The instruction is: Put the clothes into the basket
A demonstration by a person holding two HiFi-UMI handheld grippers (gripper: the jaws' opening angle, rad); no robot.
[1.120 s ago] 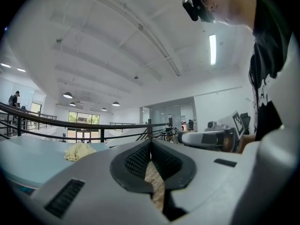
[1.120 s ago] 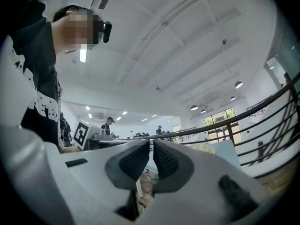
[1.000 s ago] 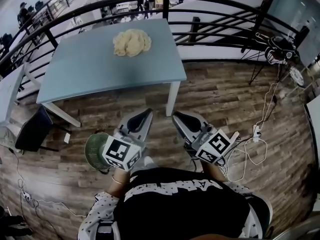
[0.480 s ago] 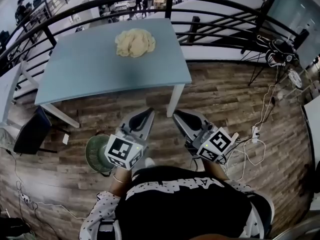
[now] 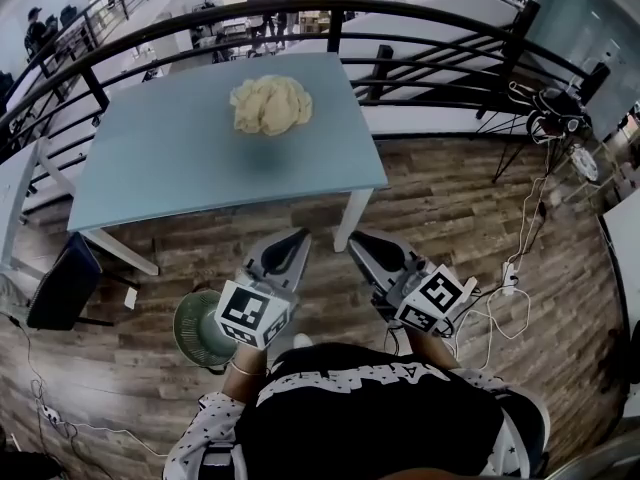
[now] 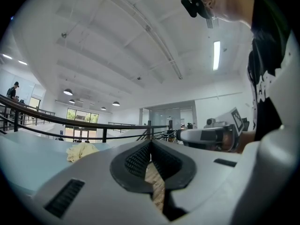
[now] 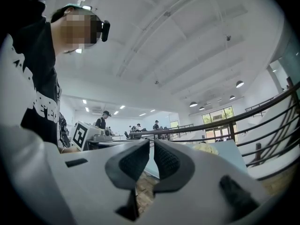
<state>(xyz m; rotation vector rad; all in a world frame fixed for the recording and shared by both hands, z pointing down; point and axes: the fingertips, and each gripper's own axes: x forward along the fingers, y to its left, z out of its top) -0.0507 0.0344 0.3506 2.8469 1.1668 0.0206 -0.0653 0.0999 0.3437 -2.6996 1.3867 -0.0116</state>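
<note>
Clothes (image 5: 270, 105) on table (image 5: 170, 158), railing (image 5: 332, 28) behind, chair (image 5: 62, 283) beside

Wooden floor (image 5: 450, 208) lies open ahead of the left gripper (image 5: 300, 237) and right gripper (image 5: 356, 239), except for one white leg (image 5: 347, 218) of the worktop (image 5: 180, 158) just before them. The worktop is open around the clothes (image 5: 270, 105). A railing (image 5: 430, 13) bounds its far side. A basket (image 5: 190, 323) stands on the floor, left.

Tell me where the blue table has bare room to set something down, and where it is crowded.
The table is bare almost everywhere: the whole left half, the near strip along the front edge, and the near right corner. Only the far middle, towards the railing, is taken, by the pile of clothes.
</note>
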